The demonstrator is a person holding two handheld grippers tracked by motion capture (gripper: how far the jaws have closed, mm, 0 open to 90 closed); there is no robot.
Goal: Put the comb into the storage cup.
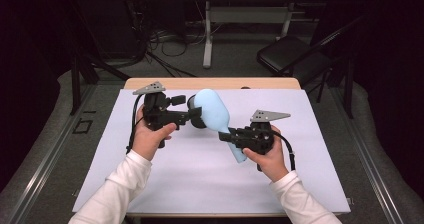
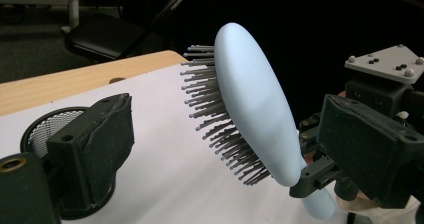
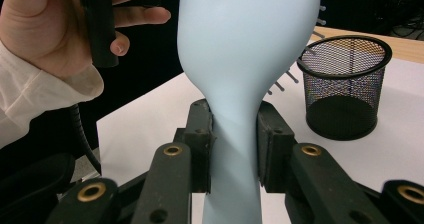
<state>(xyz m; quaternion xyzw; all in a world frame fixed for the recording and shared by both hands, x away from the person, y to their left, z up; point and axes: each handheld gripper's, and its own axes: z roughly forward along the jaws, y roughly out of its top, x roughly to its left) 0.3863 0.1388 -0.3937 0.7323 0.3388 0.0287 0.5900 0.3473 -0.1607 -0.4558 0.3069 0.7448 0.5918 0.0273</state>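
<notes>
Counter: a wooden top under a white sheet is carrying the work.
Mesh cup: the black wire pen holder is standing upright and empty on the sheet, just beyond the brush head.
Hairbrush: the pale blue paddle brush is being held tilted above the sheet, bristles facing the left gripper, head toward the cup.
Right gripper: it is clamping the brush handle between both pads.
Left gripper: its jaws are standing open and empty beside the brush head.
Progress: the brush appears lifted and carried near the cup; putting it in is likely remaining.
</notes>
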